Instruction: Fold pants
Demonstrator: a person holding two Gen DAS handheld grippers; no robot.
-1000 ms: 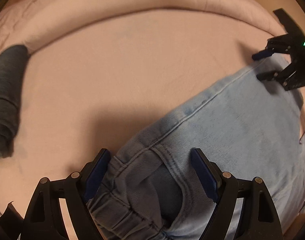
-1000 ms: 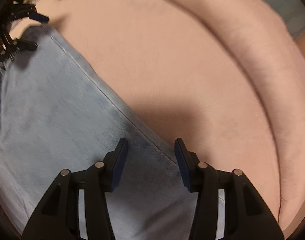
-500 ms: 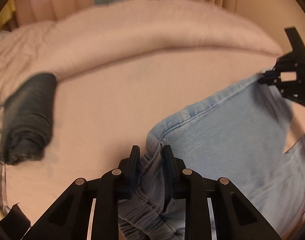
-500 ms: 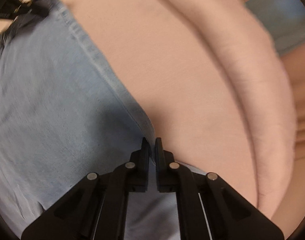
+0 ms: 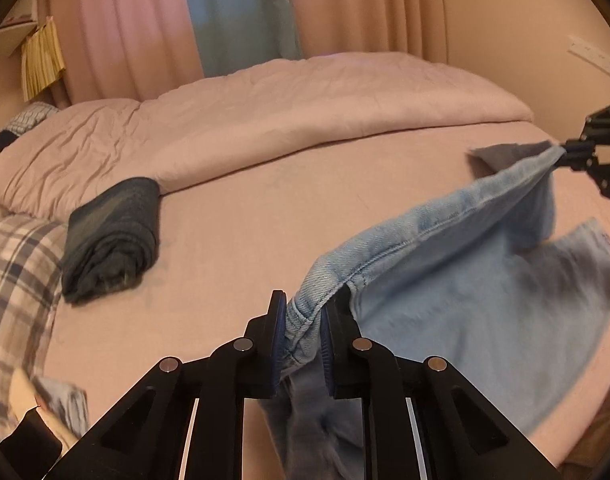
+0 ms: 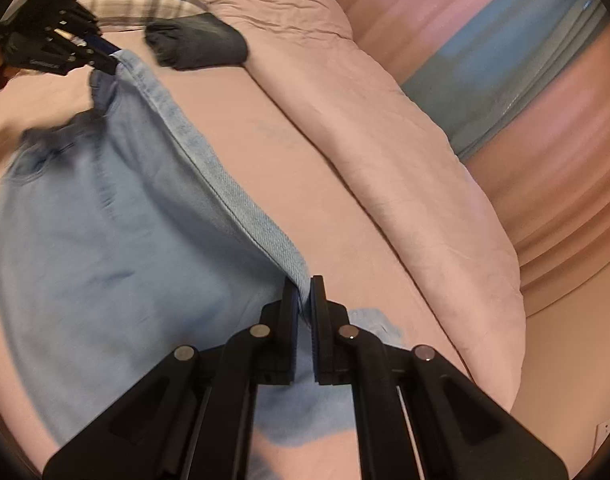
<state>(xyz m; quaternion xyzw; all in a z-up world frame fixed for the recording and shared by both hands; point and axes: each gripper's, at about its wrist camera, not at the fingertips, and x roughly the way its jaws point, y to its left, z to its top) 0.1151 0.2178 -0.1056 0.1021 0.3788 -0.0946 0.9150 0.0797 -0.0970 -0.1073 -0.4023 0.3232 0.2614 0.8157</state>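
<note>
Light blue jeans hang stretched between my two grippers above the pink bed. My left gripper is shut on the waistband end of the jeans. My right gripper is shut on the outer seam edge near the leg end of the jeans. Each gripper shows in the other's view: the right gripper at the far right, the left gripper at the upper left. The lower part of the jeans droops onto the bed.
A folded dark garment lies on the bed to the left, also in the right wrist view. A rolled pink duvet runs along the far side. A plaid pillow lies at the left. Curtains hang behind.
Both grippers closed on the jeans' edge, then lifted it off the bed. The jeans now hang taut between them and both cameras have tilted up.
</note>
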